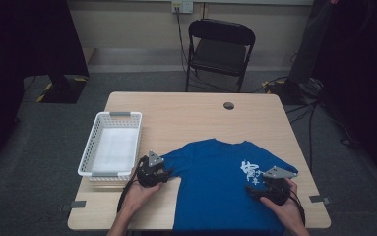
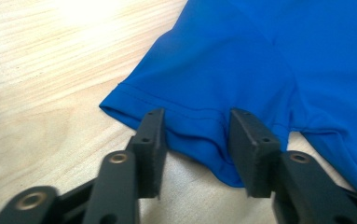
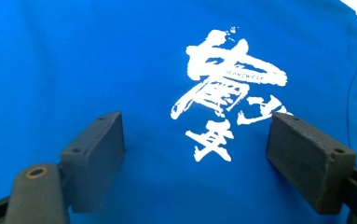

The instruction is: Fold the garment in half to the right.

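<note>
Item: blue T-shirt (image 1: 215, 187), flat on the wooden table (image 1: 191, 113), toward the near edge at 6 o'clock, white print (image 1: 250, 171) on its chest.

Left gripper (image 1: 152, 173): at the shirt's 9 o'clock, jaws partway apart astride the sleeve hem (image 2: 185, 123); cloth bunched between, pads not pressing.

Right gripper (image 1: 270, 189): over the shirt at 3 o'clock, jaws wide, nothing held.

White basket (image 1: 91, 142): at the table's 9 o'clock edge.

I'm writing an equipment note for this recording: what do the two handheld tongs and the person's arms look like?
Both the left tongs and right tongs are black, each topped by a grey three-cornered plate, with a black cable trailing back along the forearm. Their jaws end in flat, blocky dark pads fixed with small screws. The forearms are bare, with no sleeves visible.
</note>
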